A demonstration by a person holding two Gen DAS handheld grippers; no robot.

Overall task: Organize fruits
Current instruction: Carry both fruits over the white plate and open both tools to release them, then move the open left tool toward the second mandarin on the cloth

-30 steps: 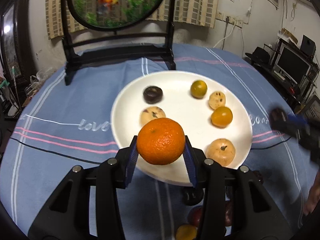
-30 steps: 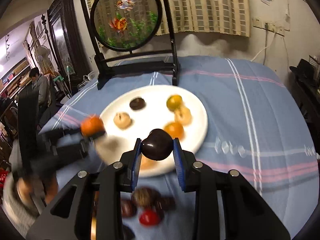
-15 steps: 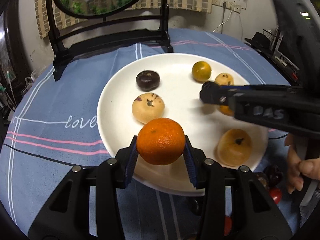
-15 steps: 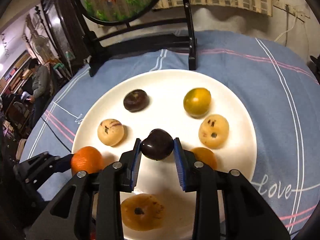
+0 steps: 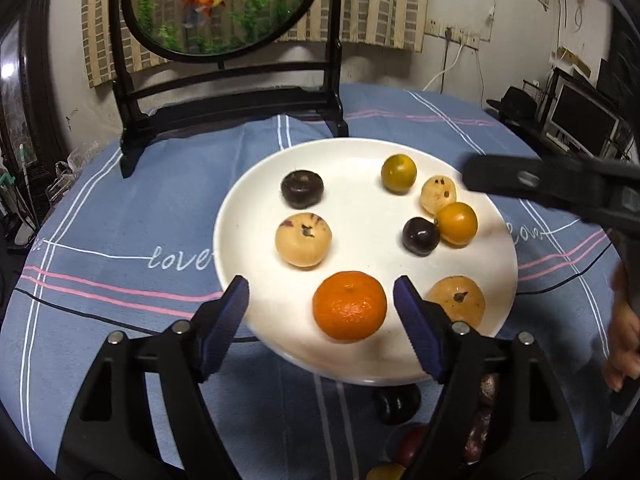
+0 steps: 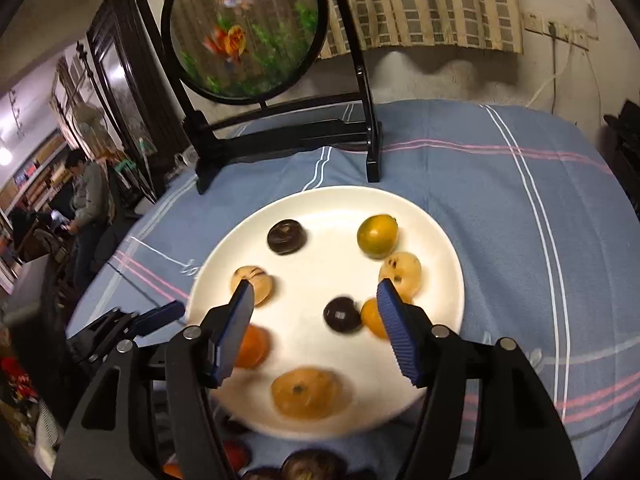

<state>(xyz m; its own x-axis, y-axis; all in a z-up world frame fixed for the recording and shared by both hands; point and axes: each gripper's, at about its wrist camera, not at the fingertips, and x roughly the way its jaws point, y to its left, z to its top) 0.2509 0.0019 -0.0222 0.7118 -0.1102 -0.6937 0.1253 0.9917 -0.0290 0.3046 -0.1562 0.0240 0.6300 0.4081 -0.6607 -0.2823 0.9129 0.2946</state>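
Jaws of the left gripper (image 5: pixel 320 312) have just been opening and stand wide, clear of the tangerine (image 5: pixel 349 305) resting between them at the plate's (image 5: pixel 360 152) lower-centre rim.

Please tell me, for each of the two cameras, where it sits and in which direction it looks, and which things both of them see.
Left wrist camera: sits on the left claw, looks forward and down at the white plate; its open blue pads flank the tangerine. The right claw and a hand show at right.
Right wrist camera: sits on the right claw, looks down at the plate from the other side; the left claw shows at left.
Shared: plate, fruits, blue tablecloth, round goldfish screen.
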